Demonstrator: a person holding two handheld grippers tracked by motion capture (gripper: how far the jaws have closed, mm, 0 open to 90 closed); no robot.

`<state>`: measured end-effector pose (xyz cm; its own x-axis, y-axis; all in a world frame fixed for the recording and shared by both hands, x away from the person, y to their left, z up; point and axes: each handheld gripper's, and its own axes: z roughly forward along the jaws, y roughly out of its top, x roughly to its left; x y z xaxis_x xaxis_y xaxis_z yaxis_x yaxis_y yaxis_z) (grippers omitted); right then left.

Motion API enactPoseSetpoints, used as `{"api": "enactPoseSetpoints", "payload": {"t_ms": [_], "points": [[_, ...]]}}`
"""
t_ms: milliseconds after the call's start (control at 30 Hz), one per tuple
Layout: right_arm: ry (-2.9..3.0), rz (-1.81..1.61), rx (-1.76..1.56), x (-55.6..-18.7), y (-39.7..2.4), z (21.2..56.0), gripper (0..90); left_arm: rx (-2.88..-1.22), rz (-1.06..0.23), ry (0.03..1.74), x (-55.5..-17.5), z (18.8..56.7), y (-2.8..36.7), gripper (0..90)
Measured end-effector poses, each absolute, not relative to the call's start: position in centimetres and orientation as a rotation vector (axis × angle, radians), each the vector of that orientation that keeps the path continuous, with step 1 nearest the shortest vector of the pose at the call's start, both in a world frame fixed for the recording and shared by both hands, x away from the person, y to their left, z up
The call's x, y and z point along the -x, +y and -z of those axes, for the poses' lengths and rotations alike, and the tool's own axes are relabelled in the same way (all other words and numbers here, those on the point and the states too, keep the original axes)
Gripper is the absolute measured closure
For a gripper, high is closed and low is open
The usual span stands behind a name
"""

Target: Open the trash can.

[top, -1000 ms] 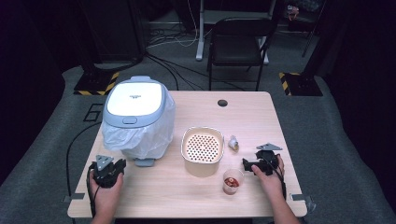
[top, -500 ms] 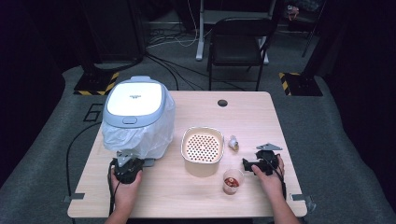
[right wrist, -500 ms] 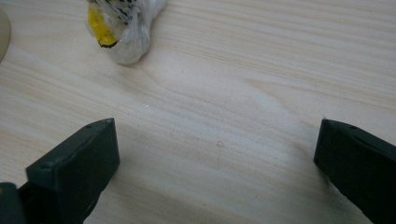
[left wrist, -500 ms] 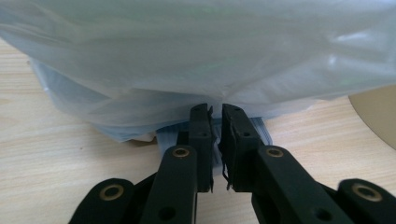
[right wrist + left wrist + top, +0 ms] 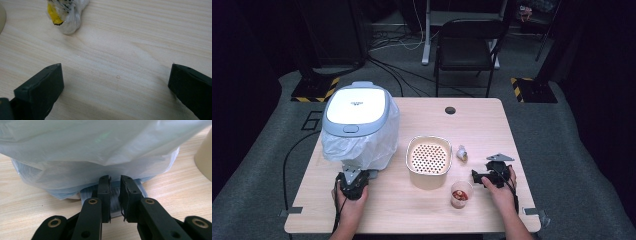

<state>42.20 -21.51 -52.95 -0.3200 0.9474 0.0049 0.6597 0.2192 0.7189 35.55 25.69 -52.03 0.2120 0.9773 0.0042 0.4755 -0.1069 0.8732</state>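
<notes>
A white and grey rice cooker [image 5: 357, 107] stands at the table's left, its lower half wrapped in a thin plastic bag [image 5: 100, 152]. My left gripper [image 5: 352, 174] sits right at the cooker's front base. Its jaws stand almost together with a thin slit between them, over a ribbed grey-blue part [image 5: 115, 202] that sticks out under the bag. Nothing shows between them. My right gripper [image 5: 477, 176] rests on the table at the right, open wide and empty [image 5: 116, 72]. A small wrapped item with a yellow patch [image 5: 65, 15] lies ahead of it.
A beige pot with a perforated insert [image 5: 428, 159] stands mid-table. A clear cup with red contents [image 5: 460, 194] is in front of it, close to my right gripper. The wrapped item [image 5: 461, 152] lies right of the pot. A black chair [image 5: 468, 47] stands beyond the table.
My left gripper has moved right and forward from the table's left front up to the cooker's base. The right gripper has stayed put.
</notes>
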Motion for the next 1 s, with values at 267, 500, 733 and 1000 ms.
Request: {"api": "enactPoseSetpoints", "payload": {"t_ms": [267, 500, 733, 1000], "points": [[2.066, -0.878, -1.479, -42.15, -21.53, 52.96, 0.0, -1.704, -0.833, 1.393, -35.44, 52.19, 25.56, 78.1], [2.067, -0.878, -1.479, -42.14, -21.53, 52.95, 0.0, -1.661, -0.817, 1.383, -35.55, 52.55, 25.81, 78.0], [2.069, -0.879, -1.476, -42.11, -21.54, 52.95, 0.0, -1.668, -0.806, 1.404, -35.66, 52.58, 25.68, 78.3], [2.069, -0.88, -1.477, -42.12, -21.53, 52.95, 0.0, -1.749, -0.782, 1.444, -36.16, 52.65, 25.43, 78.4]]}}
